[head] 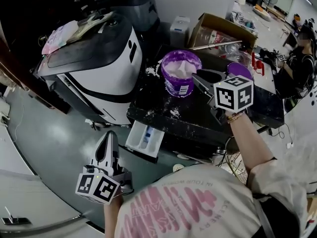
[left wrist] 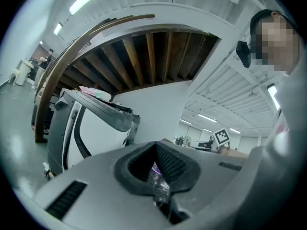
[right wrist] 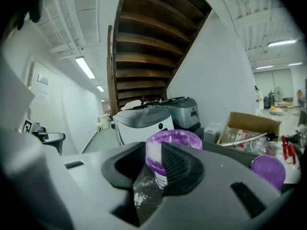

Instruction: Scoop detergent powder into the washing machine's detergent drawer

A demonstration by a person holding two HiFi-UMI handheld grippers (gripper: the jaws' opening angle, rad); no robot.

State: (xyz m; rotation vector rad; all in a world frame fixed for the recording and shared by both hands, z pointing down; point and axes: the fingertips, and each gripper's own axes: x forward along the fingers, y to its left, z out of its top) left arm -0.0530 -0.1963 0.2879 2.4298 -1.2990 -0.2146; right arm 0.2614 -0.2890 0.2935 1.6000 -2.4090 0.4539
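Note:
A purple tub full of white powder stands on the black table; in the right gripper view the tub sits just beyond my jaws. My right gripper hovers at the tub's right rim, open, nothing between its fingers. The white detergent drawer is pulled out below the table's front edge, beside the white-and-black washing machine. My left gripper is held low, left of the drawer, pointing at the machine, its jaws a narrow slit apart and empty. No scoop is visible.
Spilled powder dusts the table. The tub's purple lid lies to its right, and a cardboard box stands behind. A second grey machine is at the back. A person sits far right. A cable hangs below the table.

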